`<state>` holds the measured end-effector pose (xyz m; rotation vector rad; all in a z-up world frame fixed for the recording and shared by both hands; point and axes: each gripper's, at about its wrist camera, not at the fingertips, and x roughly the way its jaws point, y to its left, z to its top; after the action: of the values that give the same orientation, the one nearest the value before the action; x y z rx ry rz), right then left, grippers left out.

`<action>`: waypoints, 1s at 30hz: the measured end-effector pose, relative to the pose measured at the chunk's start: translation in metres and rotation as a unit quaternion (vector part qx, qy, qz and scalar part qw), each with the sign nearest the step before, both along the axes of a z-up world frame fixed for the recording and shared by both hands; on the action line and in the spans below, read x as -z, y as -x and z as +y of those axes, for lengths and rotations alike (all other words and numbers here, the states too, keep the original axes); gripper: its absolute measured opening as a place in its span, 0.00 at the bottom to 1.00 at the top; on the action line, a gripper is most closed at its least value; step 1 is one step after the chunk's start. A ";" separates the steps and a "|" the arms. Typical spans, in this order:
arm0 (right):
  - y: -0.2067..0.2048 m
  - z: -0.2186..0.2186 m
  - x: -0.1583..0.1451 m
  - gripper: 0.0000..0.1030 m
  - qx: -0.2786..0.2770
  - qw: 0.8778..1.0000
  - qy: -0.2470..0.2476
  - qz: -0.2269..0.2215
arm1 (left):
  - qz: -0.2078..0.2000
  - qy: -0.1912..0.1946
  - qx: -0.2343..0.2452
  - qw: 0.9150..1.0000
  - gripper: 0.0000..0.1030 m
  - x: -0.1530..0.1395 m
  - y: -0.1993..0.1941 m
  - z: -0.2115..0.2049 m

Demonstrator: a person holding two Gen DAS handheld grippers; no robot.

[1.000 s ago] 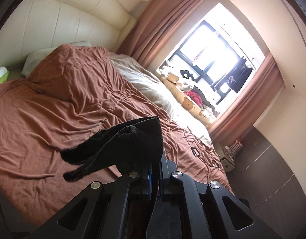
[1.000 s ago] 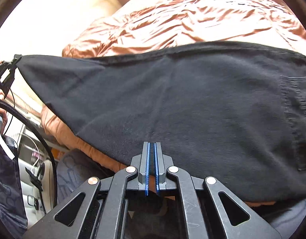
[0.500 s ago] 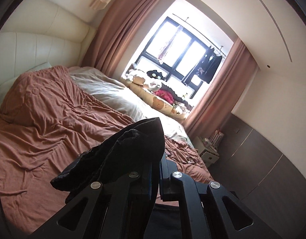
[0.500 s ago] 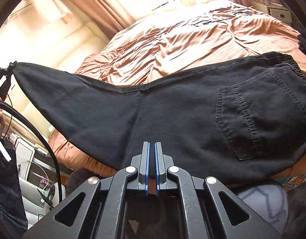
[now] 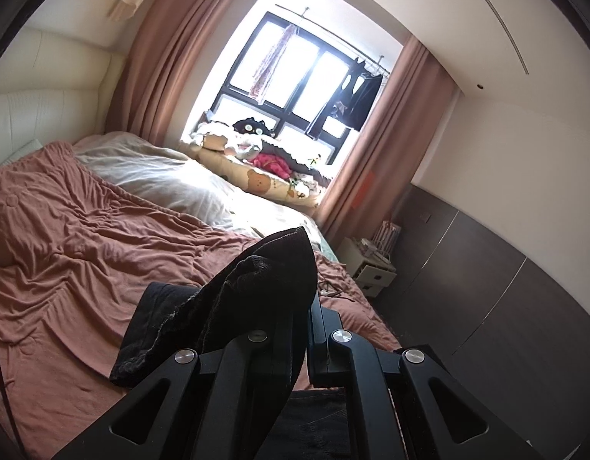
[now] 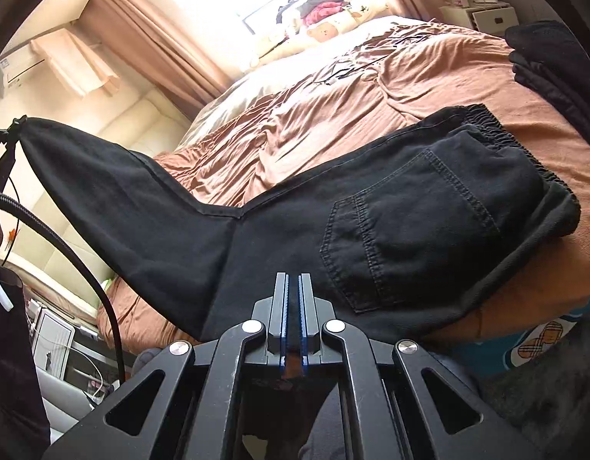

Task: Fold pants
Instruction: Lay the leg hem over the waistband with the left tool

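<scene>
Both tongs are clamping the black pants (image 6: 371, 211), which are stretching across the near edge of the bed (image 6: 371, 76). The left tongs (image 5: 308, 306) are closed on a bunched leg end, the cloth mounding up over the fingers and drooping to their left, clear of the rust-brown bedspread (image 5: 84, 249). In the right wrist view the same tongs are showing at the far left edge, holding that leg end up in the air. The right tongs (image 6: 294, 306) are standing nearly shut, blue-lined fingers (image 6: 282, 306) almost touching; the lower edge of the pants is dropping behind their tips, so the grip itself is hidden. The waistband (image 6: 506, 142) and back pocket (image 6: 410, 230) are lying on the bedspread to the right. More folded dark clothes (image 6: 556, 61) are sitting beyond, near the right edge. A window (image 5: 295, 88) with pink curtains (image 5: 160, 57) is lighting the far side.
</scene>
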<state>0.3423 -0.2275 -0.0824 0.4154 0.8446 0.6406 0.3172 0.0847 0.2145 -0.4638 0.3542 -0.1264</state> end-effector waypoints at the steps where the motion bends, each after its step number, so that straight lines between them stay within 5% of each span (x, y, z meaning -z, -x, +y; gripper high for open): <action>1: 0.002 -0.006 -0.001 0.02 0.005 1.000 0.000 -0.002 | 0.002 -0.001 0.004 1.000 0.05 -0.001 -0.004 -0.007; 30: 0.038 -0.150 0.021 0.02 0.124 0.991 -0.032 0.032 | 0.070 -0.002 0.113 0.991 0.05 0.032 -0.117 -0.180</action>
<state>0.3041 -0.3779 -0.1031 0.5921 0.8177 0.4268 0.4345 -0.0955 0.1826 -0.4292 0.5442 -0.3144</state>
